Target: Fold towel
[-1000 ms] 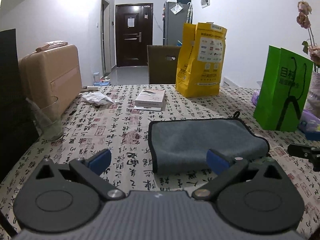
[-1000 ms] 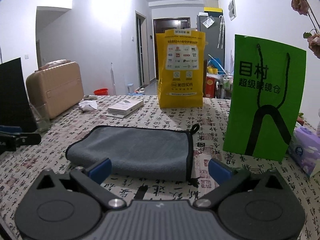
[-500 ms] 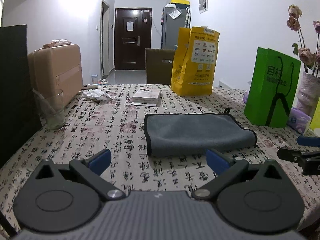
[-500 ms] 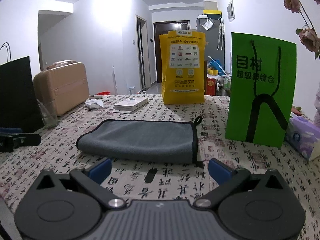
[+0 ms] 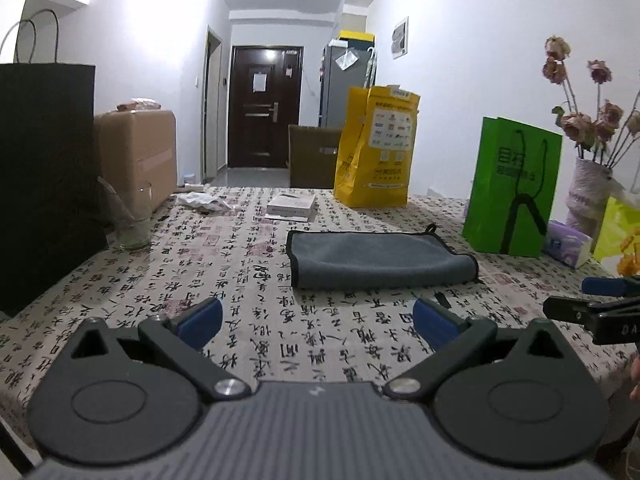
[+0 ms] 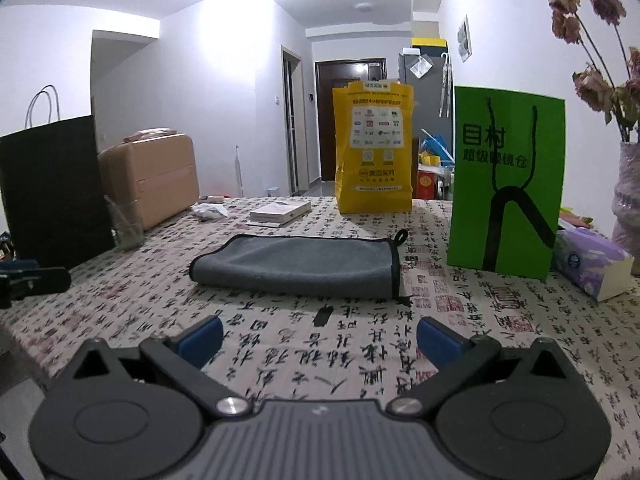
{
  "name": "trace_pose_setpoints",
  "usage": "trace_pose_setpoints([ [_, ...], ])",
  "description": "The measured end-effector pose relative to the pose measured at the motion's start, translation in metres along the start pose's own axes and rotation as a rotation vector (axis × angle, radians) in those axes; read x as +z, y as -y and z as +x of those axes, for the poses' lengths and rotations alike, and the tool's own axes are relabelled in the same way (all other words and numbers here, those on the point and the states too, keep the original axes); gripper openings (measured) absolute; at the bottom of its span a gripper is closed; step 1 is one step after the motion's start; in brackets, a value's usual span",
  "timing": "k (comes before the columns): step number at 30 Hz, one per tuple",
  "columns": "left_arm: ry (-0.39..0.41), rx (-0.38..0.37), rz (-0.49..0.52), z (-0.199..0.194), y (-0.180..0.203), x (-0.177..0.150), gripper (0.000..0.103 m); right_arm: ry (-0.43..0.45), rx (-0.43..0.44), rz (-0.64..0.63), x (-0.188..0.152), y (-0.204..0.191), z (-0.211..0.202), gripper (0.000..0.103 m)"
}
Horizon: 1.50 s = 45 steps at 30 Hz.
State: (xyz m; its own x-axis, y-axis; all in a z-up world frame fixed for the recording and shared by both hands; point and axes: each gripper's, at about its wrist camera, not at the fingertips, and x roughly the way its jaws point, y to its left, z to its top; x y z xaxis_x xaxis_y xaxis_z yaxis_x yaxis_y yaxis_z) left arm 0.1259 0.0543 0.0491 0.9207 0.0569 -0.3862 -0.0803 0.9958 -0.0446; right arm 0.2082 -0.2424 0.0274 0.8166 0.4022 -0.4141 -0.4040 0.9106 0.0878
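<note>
Both grippers were spread wide, nothing pinched. Left gripper (image 5: pixel 318 318) and right gripper (image 6: pixel 320 338) each hung over bare tablecloth (image 5: pixel 240 280) near the front edge, well apart from the towel (image 5: pixel 380 258).

Towel pos: grey microfiber w/ black trim, lying flat mid-table, apart from both tools. In right wrist view towel (image 6: pixel 296 266) looked already doubled: rounded fold along the near long edge and left end, bound edges stacked at the right end, hang loop (image 6: pixel 401 236) poking out at the far right corner. Layer count beyond that: can't tell.

Step, my read: between folds or at the finish. One fold appeared done, both tools off the cloth. If another fold is wanted, next move = approach.

What that'd need, imo:
- pick one short end; the bound right end gives a cleaner edge to pinch than the rounded fold
- both tools down to table lvl, lower finger sliding under all layers, else only the top sheet lifts
- one corner each, carry across, line up the trim

Risks: cloth is soft and floppy, layers could shear apart mid-carry. Tablecloth could get pinched too. Green bag (image 6: pixel 506 184) stood near the towel's right end, so right-side approach is tight. Glass (image 5: pixel 130 220) and black bag (image 5: pixel 44 184) on the left sat well apart, no issue.
</note>
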Motion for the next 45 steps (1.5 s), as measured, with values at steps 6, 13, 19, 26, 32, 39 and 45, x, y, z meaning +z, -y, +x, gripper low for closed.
trace_pose_setpoints([
  [6,0.071,0.017,0.058,-0.030,0.011,-0.013,0.103,0.024,0.007,-0.013,-0.019,-0.011,-0.030,0.103],
  [13,0.155,-0.012,0.112,-0.060,0.026,-0.028,0.103,0.074,0.032,-0.071,-0.040,-0.036,-0.061,0.103],
  [19,0.174,-0.041,0.120,-0.071,0.030,-0.047,0.103,0.136,0.080,-0.129,-0.051,-0.054,-0.084,0.103],
  [26,0.158,-0.043,0.066,-0.084,0.028,-0.073,0.103,0.160,0.081,-0.146,-0.066,-0.065,-0.102,0.103],
  [32,0.163,-0.023,0.030,-0.096,0.026,-0.088,0.103,0.126,0.081,-0.097,-0.084,-0.067,-0.115,0.103],
  [39,0.170,0.002,0.046,-0.107,0.028,-0.096,0.103,0.079,0.090,-0.032,-0.098,-0.070,-0.118,0.103],
  [45,0.148,-0.006,0.025,-0.106,0.026,-0.101,0.103,0.062,0.087,-0.006,-0.098,-0.070,-0.117,0.103],
])
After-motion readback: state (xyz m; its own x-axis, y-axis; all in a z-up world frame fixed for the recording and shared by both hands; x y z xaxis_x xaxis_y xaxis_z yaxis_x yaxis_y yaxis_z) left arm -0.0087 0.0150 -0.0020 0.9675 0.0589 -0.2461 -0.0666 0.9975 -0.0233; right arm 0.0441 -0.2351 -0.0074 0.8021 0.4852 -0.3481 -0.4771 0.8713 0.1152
